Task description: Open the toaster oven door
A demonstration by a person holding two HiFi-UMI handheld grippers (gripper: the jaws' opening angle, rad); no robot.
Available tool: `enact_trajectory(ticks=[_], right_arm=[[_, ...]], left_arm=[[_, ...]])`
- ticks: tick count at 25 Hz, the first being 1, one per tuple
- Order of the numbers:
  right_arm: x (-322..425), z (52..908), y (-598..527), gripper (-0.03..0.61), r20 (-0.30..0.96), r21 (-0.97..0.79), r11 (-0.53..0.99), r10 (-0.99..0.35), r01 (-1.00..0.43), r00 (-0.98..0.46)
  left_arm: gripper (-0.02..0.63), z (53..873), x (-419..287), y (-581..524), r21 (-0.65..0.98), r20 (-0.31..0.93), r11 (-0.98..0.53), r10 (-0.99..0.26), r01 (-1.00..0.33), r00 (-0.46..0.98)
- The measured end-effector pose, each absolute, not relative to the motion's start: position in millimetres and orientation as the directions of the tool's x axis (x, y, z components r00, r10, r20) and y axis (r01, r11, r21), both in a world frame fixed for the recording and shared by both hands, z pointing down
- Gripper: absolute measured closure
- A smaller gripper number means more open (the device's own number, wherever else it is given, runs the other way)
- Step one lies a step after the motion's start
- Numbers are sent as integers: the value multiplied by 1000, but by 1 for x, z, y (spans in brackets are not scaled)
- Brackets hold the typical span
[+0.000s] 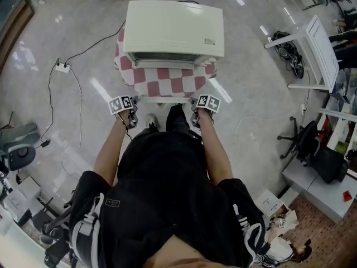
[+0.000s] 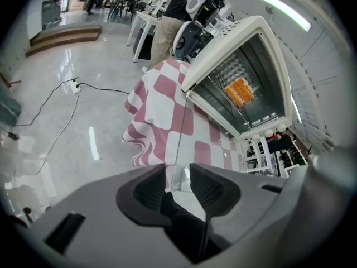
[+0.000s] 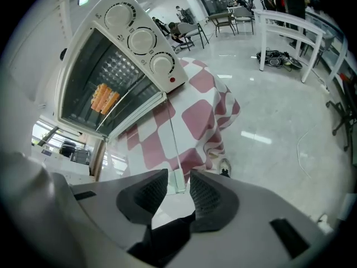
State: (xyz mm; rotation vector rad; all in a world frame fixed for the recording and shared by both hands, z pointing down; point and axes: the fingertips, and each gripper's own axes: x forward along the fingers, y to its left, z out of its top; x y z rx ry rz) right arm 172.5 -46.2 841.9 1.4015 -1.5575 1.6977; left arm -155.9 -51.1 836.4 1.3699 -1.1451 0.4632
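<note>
We see the toaster oven [image 1: 173, 29] on a red-and-white checked cloth [image 1: 124, 60] that hides the bench below it, out on a glossy grey floor [image 1: 251, 94]. Its glass door [image 1: 166, 99] lies dropped open toward us. The left tool [image 2: 177, 178] and right tool [image 3: 178, 184] each straddle the door's front edge, jaws apart, pads not pressing it. A power strip [image 1: 62, 67] with a black cable lies on the floor at left. A white table [image 1: 312, 49] and 1 office chair [image 1: 304, 138] stand at right.
</note>
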Motion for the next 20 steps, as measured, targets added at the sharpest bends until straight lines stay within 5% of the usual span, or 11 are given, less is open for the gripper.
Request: enact_trajectory(ticks=[7, 15, 20], right_arm=[[181, 829, -52, 402, 863, -465, -247, -340, -850, -373], [175, 746, -100, 386, 745, -411, -21, -584, -911, -323], [156, 673, -128, 445, 638, -292, 132, -711, -947, -296]], left_arm=[[454, 825, -166, -52, 517, 827, 220, -380, -827, 415], [450, 753, -188, -94, 427, 760, 55, -563, -902, 325], [539, 661, -173, -132, 329, 593, -113, -748, -938, 298]])
